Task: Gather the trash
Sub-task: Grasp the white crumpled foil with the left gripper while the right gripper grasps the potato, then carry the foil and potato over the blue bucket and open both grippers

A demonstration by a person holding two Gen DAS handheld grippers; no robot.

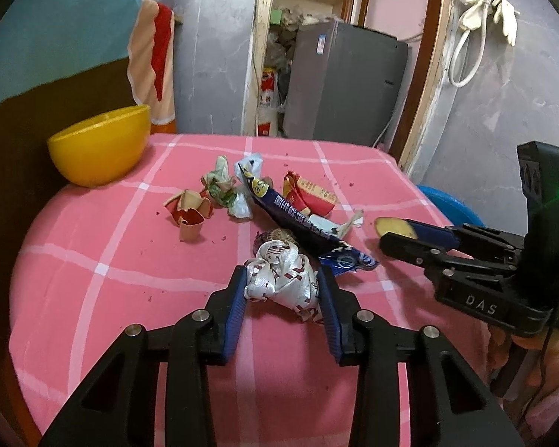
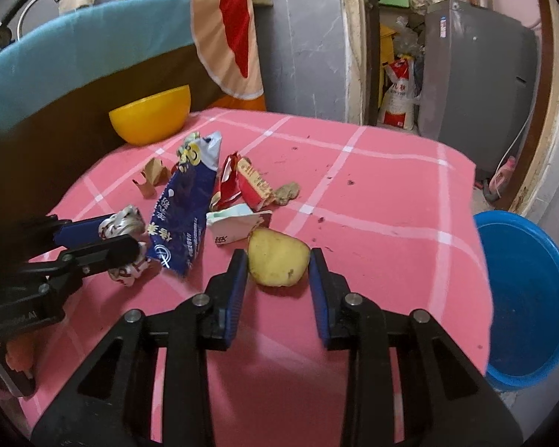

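Note:
On the pink checked tablecloth (image 1: 104,260) lies a heap of litter. My left gripper (image 1: 281,272) is shut on a crumpled white wrapper with red print (image 1: 279,283), both blue pads pressed to its sides; it enters the right wrist view from the left edge (image 2: 125,236). My right gripper (image 2: 277,257) is shut on a yellow potato piece (image 2: 277,264) that rests on the cloth, and it shows at the right of the left wrist view (image 1: 395,231). A dark blue snack bag (image 1: 294,219) lies between the two grippers.
Behind the bag lie a red packet (image 1: 309,193), a green-white crumple (image 1: 223,190) and torn red-brown paper (image 1: 190,212). A yellow bowl (image 1: 100,145) stands at the table's far left. A blue basin (image 2: 529,305) sits on the floor beyond the right edge.

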